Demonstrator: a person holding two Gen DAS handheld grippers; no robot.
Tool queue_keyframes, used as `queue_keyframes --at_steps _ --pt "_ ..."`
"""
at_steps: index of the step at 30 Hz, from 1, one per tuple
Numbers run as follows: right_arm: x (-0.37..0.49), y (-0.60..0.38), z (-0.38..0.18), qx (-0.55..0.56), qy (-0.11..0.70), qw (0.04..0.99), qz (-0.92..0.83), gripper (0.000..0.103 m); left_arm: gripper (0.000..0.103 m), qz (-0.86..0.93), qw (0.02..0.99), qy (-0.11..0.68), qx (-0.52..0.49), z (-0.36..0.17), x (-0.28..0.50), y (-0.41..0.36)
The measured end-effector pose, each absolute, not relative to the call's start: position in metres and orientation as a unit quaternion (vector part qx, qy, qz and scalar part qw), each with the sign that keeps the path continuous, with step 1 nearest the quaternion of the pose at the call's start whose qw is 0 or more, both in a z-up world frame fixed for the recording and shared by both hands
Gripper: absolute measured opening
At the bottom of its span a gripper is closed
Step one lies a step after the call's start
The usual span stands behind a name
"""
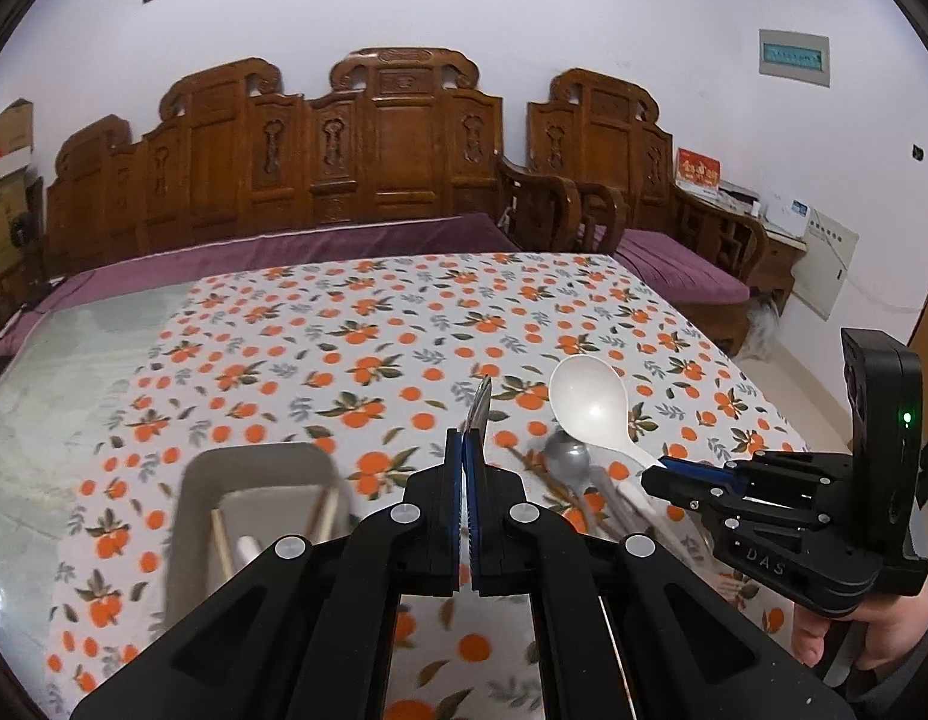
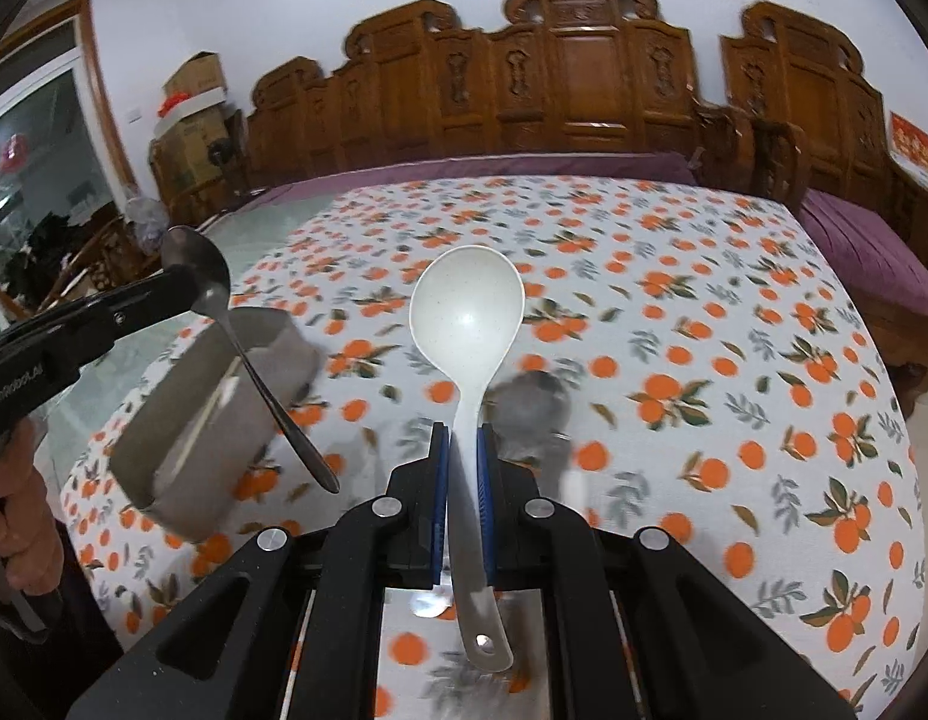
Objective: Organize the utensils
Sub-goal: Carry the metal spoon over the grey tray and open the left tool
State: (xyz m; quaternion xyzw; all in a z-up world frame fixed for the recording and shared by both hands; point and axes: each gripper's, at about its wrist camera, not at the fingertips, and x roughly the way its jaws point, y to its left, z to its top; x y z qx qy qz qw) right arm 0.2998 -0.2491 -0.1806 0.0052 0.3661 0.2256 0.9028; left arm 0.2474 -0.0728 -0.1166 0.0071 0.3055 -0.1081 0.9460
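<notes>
On my left-hand feed, the left gripper [image 1: 469, 444] had its blue-padded jaws clenched on a slim metal spoon [image 1: 479, 405], whose bowl stood edge-on above the fingertips. From the right wrist I could see that same steel spoon [image 2: 224, 324] better: it was lifted clear of the table, bowl up and handle slanting down in front of the grey rectangular utensil box [image 2: 224, 420]. On the side of that left gripper [image 2: 188, 288] I could read part of a white marking, something like "GenRobot.AI", though its first letters were cut off by the edge of the view.

The right gripper [image 2: 464, 450] was grasping the handle of a white plastic ladle-shaped spoon [image 2: 467, 318], bowl forward and raised above the orange-fruit-printed tablecloth [image 2: 734, 360]. In the left view the white spoon [image 1: 590, 399] stuck out from the right gripper [image 1: 665, 465], and the letters "DAS" showed on that gripper's black body. A hand [image 1: 854, 642] held its grip at the lower right.

The grey box [image 1: 254, 510] stood on the cloth to the left, with what looked like wooden chopsticks [image 1: 323, 516] leaning inside. More metal utensils [image 1: 569, 462] lay blurred on the cloth between the two grippers. Behind, a red card [image 1: 698, 169] by the carved wooden bench [image 1: 374, 138] carried gold characters that I could not read.
</notes>
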Motion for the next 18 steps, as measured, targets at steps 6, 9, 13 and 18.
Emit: queue_keyframes --at_steps 6,9,13,18 --pt "0.284 -0.22 -0.168 -0.002 0.356 0.901 0.248 0.011 0.0 -0.097 0.951 0.295 0.008 -0.095 0.23 -0.037" --pt "0.277 -0.207 -0.163 -0.001 0.352 0.901 0.255 0.011 0.0 -0.089 0.95 0.3 0.014 -0.09 0.225 -0.02" --pt "0.267 -0.19 -0.16 -0.004 0.348 0.899 0.265 0.011 0.0 -0.075 0.943 0.323 0.029 -0.093 0.222 0.003" --pt "0.254 -0.17 -0.16 -0.024 0.338 0.901 0.271 0.011 0.0 -0.05 0.933 0.353 0.041 -0.103 0.219 0.028"
